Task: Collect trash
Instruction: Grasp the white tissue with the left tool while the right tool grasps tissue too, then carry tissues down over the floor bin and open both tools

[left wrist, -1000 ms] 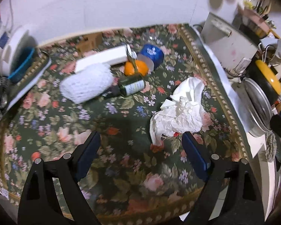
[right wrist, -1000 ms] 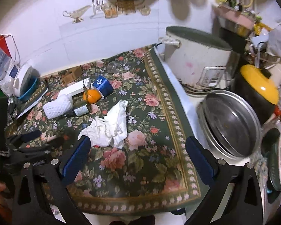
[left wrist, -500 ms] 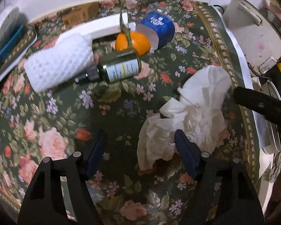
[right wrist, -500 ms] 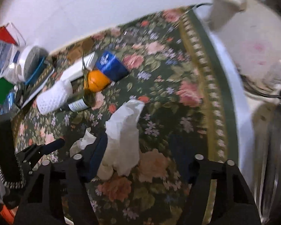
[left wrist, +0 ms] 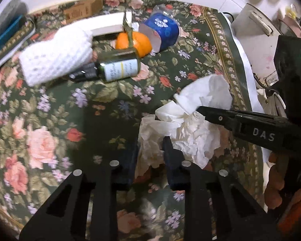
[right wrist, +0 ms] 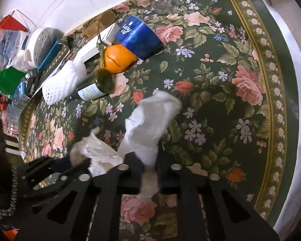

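Crumpled white tissue paper point(left wrist: 190, 128) lies on a dark green floral mat point(left wrist: 50, 120). My left gripper point(left wrist: 150, 156) is closed down on the near end of the wad. My right gripper point(right wrist: 148, 166) is closed on the other white tissue piece point(right wrist: 150, 120), which stands up between its fingers. The right gripper's black body point(left wrist: 250, 128) crosses the left wrist view over the paper. The left gripper's fingers point(right wrist: 50, 166) show at the left of the right wrist view beside the crumpled wad point(right wrist: 100, 150).
Behind the paper lie a small dark bottle point(left wrist: 114, 68), an orange point(left wrist: 134, 42), a blue cup on its side point(left wrist: 162, 32), a white foam net sleeve point(left wrist: 56, 54) and a white box point(left wrist: 108, 24). A white appliance point(left wrist: 256, 46) stands right. Clutter sits at left point(right wrist: 16, 46).
Both grippers moved down and forward onto the tissue paper and closed from wide open to pinching it. The tall tissue piece now stands in the right gripper.
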A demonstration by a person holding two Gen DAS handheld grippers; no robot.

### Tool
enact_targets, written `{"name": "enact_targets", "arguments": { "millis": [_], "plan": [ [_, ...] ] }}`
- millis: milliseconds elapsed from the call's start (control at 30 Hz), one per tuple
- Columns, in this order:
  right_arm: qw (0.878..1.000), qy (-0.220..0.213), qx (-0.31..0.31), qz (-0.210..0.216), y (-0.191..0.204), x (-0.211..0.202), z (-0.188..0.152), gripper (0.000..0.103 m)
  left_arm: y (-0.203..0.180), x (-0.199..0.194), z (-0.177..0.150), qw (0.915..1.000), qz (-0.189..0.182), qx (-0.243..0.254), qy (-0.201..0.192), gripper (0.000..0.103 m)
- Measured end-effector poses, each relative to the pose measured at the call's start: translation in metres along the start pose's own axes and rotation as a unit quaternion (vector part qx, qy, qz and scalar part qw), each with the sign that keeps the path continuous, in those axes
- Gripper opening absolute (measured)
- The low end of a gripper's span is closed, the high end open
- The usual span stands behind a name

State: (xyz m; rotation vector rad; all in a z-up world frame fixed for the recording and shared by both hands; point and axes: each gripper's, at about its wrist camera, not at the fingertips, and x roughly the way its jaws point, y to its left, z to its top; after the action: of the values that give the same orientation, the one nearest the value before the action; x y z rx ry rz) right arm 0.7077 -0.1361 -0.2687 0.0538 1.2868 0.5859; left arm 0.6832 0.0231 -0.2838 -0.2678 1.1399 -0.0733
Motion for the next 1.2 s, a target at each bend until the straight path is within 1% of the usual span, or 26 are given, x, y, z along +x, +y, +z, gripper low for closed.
{"name": "enact_targets", "arguments": {
  "millis": [100, 267, 400, 533, 667, 767, 900, 1000, 1067, 1200],
  "plan": [
    [1.0, -0.022, 0.003, -0.02, 0.009, -0.01, -0.008, 0.007, 0.008, -0.015, -0.004, 0.9998, 0.012, 0.014, -0.012, 0.023],
    [0.996, -0.067, 0.028, -0.052, 0.022, -0.038, -0.026, 0.007, 0.028, -0.047, -0.011, 0.9985, 0.019, 0.036, -0.036, 0.023],
    [0.991, -0.108, 0.045, -0.073, 0.043, -0.067, -0.045, 0.007, 0.041, -0.078, -0.017, 0.9971, 0.011, 0.046, -0.059, 0.023],
    [0.983, -0.149, 0.05, -0.094, 0.068, -0.095, -0.069, 0.007, 0.045, -0.112, -0.026, 0.9938, 0.007, 0.071, -0.085, 0.023],
    [0.977, -0.184, 0.05, -0.098, 0.094, -0.123, -0.095, 0.007, 0.044, -0.141, -0.04, 0.991, 0.0, 0.089, -0.1, 0.023],
    [0.973, -0.203, 0.041, -0.103, 0.11, -0.14, -0.112, 0.007, 0.038, -0.164, -0.055, 0.9886, -0.001, 0.094, -0.118, 0.023],
    [0.971, -0.217, 0.026, -0.101, 0.122, -0.158, -0.136, 0.007, 0.028, -0.184, -0.081, 0.9865, 0.0, 0.092, -0.135, 0.023],
    [0.97, -0.224, 0.012, -0.091, 0.122, -0.169, -0.157, 0.007, 0.017, -0.195, -0.105, 0.9855, -0.001, 0.085, -0.147, 0.023],
    [0.97, -0.226, 0.002, -0.086, 0.125, -0.173, -0.172, 0.007, 0.007, -0.203, -0.127, 0.9837, 0.001, 0.081, -0.16, 0.023],
    [0.972, -0.221, -0.025, -0.081, 0.122, -0.182, -0.204, 0.007, -0.01, -0.209, -0.166, 0.9833, 0.011, 0.058, -0.172, 0.023]
  ]
}}
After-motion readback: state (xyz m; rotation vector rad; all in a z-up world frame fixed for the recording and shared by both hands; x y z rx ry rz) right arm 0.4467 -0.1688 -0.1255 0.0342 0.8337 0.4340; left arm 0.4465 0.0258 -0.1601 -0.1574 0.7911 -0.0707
